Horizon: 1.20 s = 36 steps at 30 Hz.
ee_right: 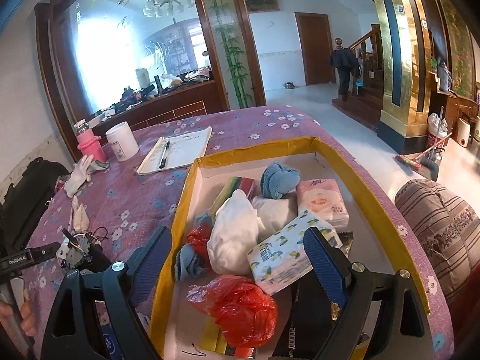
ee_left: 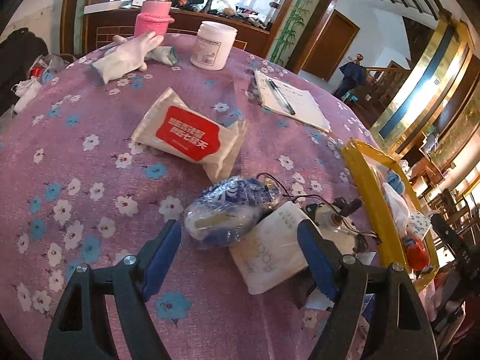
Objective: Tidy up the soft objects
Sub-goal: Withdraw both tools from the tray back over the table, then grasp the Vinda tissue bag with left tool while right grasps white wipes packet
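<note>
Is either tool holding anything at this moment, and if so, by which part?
Nothing is held. The left tool is open above the table's blue wrapped bundle; the right tool is open over the yellow-rimmed box.

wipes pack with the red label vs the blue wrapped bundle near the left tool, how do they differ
The wipes pack is flat and rectangular; the blue bundle is rounded and lumpy. The wipes pack is white with a red label; the blue bundle is blue and white under clear crinkled plastic. The wipes pack lies farther out on the tablecloth; the blue bundle sits just ahead of the open left tool. Both lie outside the yellow box.
</note>
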Available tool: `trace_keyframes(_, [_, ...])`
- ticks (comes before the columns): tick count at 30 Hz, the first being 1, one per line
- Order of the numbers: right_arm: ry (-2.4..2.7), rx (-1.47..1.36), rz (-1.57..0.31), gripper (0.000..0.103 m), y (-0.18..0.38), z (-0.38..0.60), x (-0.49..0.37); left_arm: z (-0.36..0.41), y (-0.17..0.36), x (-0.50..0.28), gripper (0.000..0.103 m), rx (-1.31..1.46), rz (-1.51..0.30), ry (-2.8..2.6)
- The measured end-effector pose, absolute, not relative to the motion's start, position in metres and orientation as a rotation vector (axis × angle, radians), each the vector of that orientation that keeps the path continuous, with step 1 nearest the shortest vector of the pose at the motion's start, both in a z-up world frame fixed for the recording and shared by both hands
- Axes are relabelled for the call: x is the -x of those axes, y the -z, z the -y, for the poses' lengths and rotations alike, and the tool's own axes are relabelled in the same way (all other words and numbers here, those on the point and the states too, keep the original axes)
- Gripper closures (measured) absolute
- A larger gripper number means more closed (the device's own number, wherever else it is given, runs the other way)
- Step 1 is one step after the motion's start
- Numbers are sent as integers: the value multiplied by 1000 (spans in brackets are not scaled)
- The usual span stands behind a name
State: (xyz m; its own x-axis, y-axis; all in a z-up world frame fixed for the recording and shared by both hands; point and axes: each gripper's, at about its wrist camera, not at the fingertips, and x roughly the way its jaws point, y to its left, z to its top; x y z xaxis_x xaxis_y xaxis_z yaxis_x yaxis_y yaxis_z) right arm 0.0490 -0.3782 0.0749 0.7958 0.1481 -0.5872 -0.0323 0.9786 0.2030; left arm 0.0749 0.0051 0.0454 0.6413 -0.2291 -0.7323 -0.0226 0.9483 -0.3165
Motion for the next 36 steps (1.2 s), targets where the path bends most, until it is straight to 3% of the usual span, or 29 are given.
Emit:
trace_keyframes(15, [-159, -219, -640, 11, -75, 372, -47, -27, -21, -100, 25, 402, -937, 37])
trace_keyframes(18, [-178, -213, -638, 11, -75, 368, -47, -22, -20, -104, 47, 342, -931, -14])
trace_keyframes(24, [-219, -169, -613, 11, -78, 354, -42, -30, -25, -93, 47, 319, -915, -49])
trace_keyframes(29, [-364, -207, -597, 11, -86, 335, -31, -38, -51, -68, 47, 311, -798, -45])
trace_keyframes(36, [-696, -155, -804, 11, -73, 238, -22, -40, -68, -61, 47, 311, -733, -35])
